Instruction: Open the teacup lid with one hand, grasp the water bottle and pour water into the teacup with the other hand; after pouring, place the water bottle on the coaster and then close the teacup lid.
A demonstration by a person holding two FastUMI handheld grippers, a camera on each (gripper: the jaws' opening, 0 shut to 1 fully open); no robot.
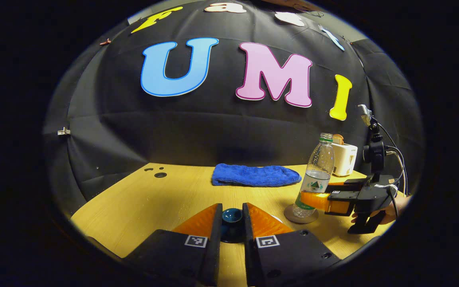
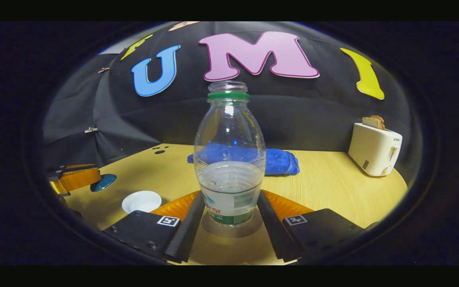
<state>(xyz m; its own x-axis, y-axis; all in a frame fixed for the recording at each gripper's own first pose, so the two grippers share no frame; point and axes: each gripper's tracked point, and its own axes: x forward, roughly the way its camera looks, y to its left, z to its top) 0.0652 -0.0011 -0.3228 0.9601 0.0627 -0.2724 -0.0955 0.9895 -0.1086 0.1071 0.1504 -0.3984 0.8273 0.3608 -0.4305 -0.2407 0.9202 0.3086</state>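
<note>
Two grippers are working over a wooden table (image 2: pixel 333 187), and the water bottle (image 2: pixel 229 159) is the landmark for everything else. In the right gripper view, the right gripper (image 2: pixel 229 217) is bracketing the bottle's labelled lower part, its fingers sitting just beside the label on either side; whether they are pressing on the plastic or merely flanking it cannot be told. The bottle is standing upright on a round coaster (image 2: pixel 231 231), uncapped (a green ring is circling its neck), with water filling roughly the lower half.

In the left gripper view, the left gripper (image 1: pixel 232 223) is holding a dark teal lid (image 1: pixel 232 218) by its knob, both fingers closed against it, to the left of the bottle. The right gripper view is showing that same lid as a teal disc beside orange fingers, well left of the bottle.

Between the lid and the bottle, a white teacup (image 2: pixel 142 201) is sitting open on the table.

Behind the bottle, a blue cloth (image 2: pixel 279 161) is lying flat. Farther right of the bottle, a white toaster (image 2: pixel 375 149) is standing with a slice of bread sticking up from it.
</note>
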